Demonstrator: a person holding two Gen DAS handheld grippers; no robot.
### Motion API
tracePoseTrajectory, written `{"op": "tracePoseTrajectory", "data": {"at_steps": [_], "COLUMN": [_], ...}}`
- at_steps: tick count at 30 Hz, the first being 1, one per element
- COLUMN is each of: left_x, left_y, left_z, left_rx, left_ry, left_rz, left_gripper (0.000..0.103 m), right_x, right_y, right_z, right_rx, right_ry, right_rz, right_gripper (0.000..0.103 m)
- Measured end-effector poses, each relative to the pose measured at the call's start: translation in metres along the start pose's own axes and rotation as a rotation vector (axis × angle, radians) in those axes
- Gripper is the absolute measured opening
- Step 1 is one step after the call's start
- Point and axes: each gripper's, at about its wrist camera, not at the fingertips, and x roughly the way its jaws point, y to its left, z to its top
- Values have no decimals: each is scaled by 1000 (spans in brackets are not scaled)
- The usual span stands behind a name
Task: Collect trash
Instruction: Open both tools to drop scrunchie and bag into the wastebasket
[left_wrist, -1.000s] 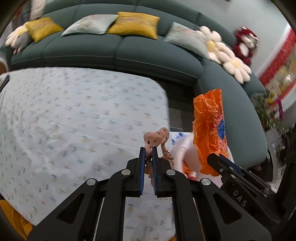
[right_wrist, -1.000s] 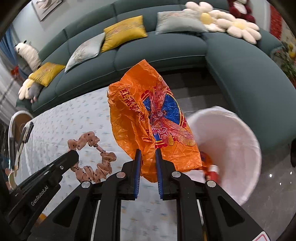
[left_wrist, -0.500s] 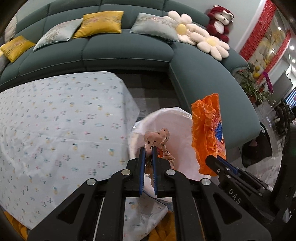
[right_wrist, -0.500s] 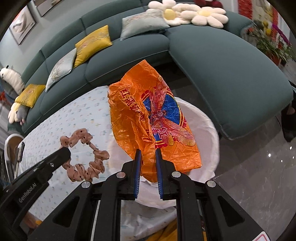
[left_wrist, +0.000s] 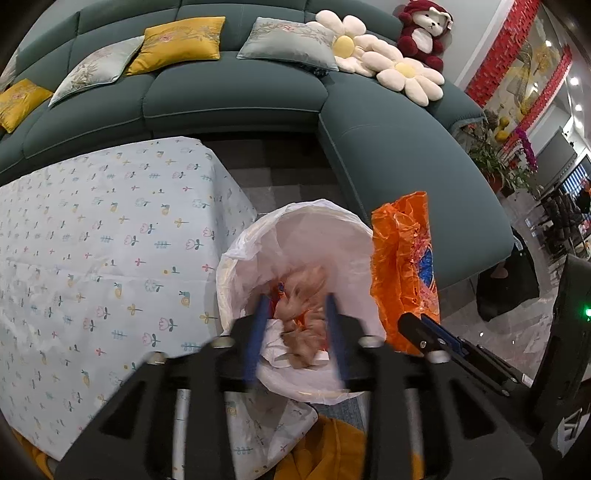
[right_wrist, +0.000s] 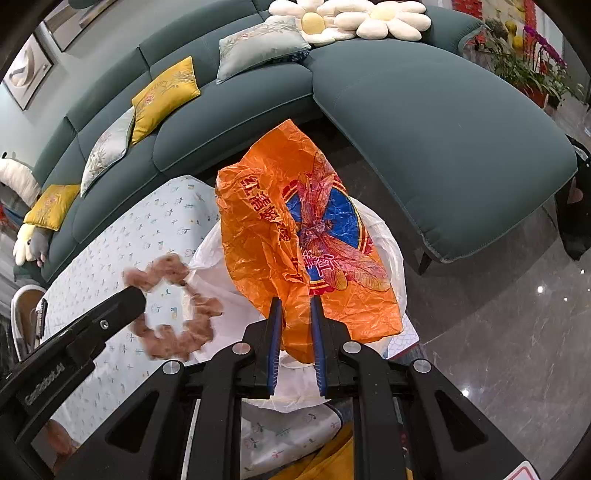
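Over the white-lined bin (left_wrist: 295, 236) at the corner of the flower-print table (left_wrist: 92, 240), both grippers are busy at once. The left gripper (left_wrist: 295, 314) has its fingers spread wide apart, and the brown knobbly chain (left_wrist: 303, 295) is blurred between them, right above the bin's mouth. From the right-hand camera that same chain (right_wrist: 173, 306) is a smeared loop beside the left finger, so I judge it is loose and dropping, though the blur stops me saying whether it touches the finger. Some orange and white scraps already lie in the bottom of the bin.

The right gripper (right_wrist: 295, 339) has its fingers close together, pinched on the lower edge of the orange plastic bag (right_wrist: 306, 240), which stands up crumpled above them with its dragonfly print facing the camera. From the left view the bag (left_wrist: 402, 266) hangs just beside the bin's right rim, not clearly over the opening.

So the step in hand looks like the drop-off: one piece going in, one waiting. Next, I'd say, the right gripper needs to carry the bag over the middle of the liner before parting its fingers, since such light film could drift and land on the floor (right_wrist: 498, 350).
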Motion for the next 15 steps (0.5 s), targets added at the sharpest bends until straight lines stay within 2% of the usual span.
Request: {"op": "tracePoseTrajectory", "data": {"at_steps": [15], "left_x": [-7], "left_y": [17], "left_z": [-4], "left_rx": [-29], "left_ry": [-12], "left_rz": [36], "left_gripper": [46], "right_x": [1], "right_y": [10], "right_z": [1], "right_rx": [-37], "right_ry": [7], "right_rz": [12], "right_gripper": [19]}}
